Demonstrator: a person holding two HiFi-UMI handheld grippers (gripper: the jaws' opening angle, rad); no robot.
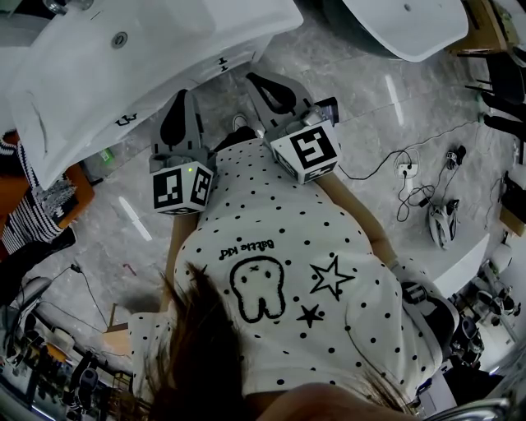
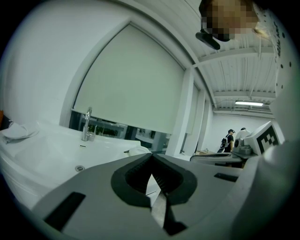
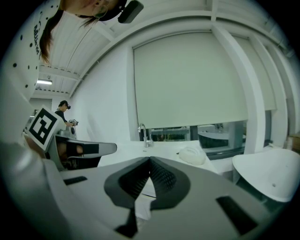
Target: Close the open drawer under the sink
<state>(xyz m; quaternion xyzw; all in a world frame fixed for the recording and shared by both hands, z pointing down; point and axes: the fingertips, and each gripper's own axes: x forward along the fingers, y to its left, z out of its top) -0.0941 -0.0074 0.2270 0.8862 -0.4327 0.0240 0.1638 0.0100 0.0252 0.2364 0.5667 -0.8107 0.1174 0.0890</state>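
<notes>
From the head view I see the white sink (image 1: pixel 99 74) at the upper left, with the white cabinet front (image 1: pixel 205 70) and its dark handles below the basin; whether the drawer stands out I cannot tell. My left gripper (image 1: pixel 184 94) and right gripper (image 1: pixel 253 80) hover side by side just before that front, not touching it. Both are shut with nothing in them: the jaw tips meet in the left gripper view (image 2: pixel 151 155) and in the right gripper view (image 3: pixel 150 159). Beyond the jaws lie the basin (image 2: pixel 56 154) and the chrome tap (image 2: pixel 86 124) (image 3: pixel 145 135).
A second white basin (image 1: pixel 411 25) (image 3: pixel 267 173) stands to the right. Cables and a socket (image 1: pixel 407 168) lie on the marble floor at right. An orange cabinet (image 1: pixel 74 193) is at left. A white cloth-like lump (image 3: pixel 191 154) rests on the counter. Another person (image 3: pixel 63 112) stands far behind.
</notes>
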